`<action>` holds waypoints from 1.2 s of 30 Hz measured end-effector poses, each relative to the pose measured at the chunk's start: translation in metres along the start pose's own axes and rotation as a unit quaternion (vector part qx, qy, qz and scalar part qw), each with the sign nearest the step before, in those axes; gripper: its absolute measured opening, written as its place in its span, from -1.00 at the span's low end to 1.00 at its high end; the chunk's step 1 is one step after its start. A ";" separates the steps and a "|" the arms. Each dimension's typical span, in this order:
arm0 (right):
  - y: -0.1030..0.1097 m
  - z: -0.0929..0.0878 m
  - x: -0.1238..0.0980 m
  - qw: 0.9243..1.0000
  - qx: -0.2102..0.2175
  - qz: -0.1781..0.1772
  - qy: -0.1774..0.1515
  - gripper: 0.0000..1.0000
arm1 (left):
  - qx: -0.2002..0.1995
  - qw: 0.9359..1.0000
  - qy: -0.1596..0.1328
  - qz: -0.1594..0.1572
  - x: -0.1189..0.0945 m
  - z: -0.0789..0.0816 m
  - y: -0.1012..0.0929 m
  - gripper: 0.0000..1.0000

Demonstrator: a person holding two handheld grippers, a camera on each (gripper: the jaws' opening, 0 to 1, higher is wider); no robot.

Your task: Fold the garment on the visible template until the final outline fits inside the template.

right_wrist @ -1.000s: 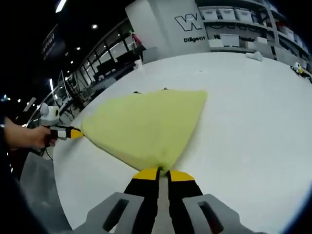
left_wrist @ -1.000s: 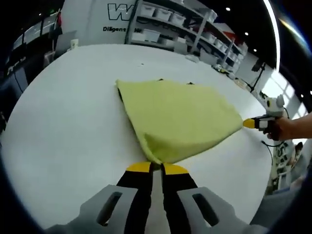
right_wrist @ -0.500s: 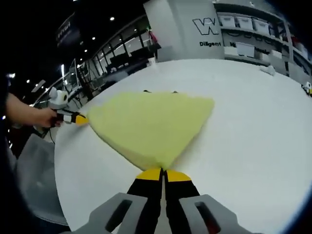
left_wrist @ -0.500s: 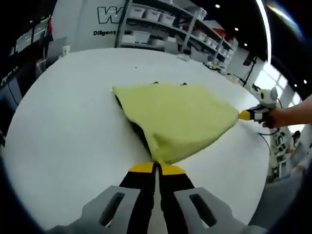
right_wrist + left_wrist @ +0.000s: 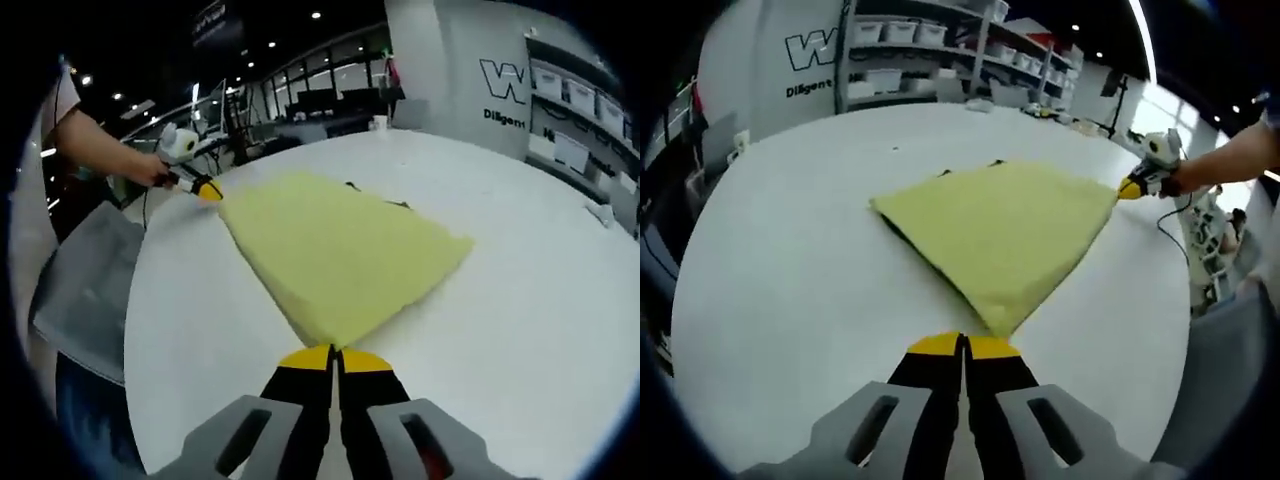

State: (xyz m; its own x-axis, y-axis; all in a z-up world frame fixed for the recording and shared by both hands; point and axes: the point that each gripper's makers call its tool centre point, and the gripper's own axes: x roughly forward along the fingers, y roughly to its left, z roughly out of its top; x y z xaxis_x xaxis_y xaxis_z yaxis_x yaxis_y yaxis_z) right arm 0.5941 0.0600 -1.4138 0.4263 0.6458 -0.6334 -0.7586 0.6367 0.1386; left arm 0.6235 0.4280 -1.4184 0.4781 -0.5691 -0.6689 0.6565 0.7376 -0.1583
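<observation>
A yellow-green garment (image 5: 995, 225) lies folded in a rough triangle on the white round table (image 5: 780, 290). My left gripper (image 5: 962, 342) is shut on its near corner. My right gripper (image 5: 1128, 187) pinches the far right corner, held by a hand. In the right gripper view the same garment (image 5: 335, 255) spreads ahead of the right gripper (image 5: 333, 350), whose jaws are shut on a corner. There the left gripper (image 5: 208, 192) holds the far left tip. Small dark template marks (image 5: 995, 163) peek out at the cloth's far edge, and a dark line runs under its left edge.
Shelves with white bins (image 5: 930, 40) and a lettered wall stand behind the table. A person's arm (image 5: 100, 150) reaches in from the left. A grey panel (image 5: 85, 290) sits just off the table's left edge. Bare white tabletop surrounds the garment.
The garment has come down from a puffed, lifted hold and lies flatter on the table. Both cameras have swung, so the far corners now sit higher in each view. Both grips are unchanged.
</observation>
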 end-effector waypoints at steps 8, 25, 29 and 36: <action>0.009 -0.019 0.008 0.999 0.013 -0.001 0.034 -0.64 | -0.050 0.999 -0.006 -0.020 0.014 -0.004 -0.027 -0.42; -0.002 -0.011 0.020 0.999 0.043 -0.028 0.016 -0.88 | -0.047 0.999 0.009 -0.009 0.029 -0.008 -0.032 -0.88; 0.001 -0.011 0.021 0.999 0.037 -0.022 0.021 -0.90 | -0.026 0.999 0.021 -0.008 0.029 -0.011 -0.029 -0.92; 0.001 -0.014 0.019 0.999 0.028 -0.016 0.025 -1.00 | -0.005 1.000 0.023 -0.015 0.028 -0.008 -0.026 -0.94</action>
State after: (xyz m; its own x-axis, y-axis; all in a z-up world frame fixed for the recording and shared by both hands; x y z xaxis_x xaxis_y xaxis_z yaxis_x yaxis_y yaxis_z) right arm 0.5950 0.0671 -1.4366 0.4236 0.6032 -0.6758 -0.7152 0.6805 0.1591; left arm 0.6156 0.3956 -1.4389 0.4317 -0.5736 -0.6962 0.6638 0.7246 -0.1854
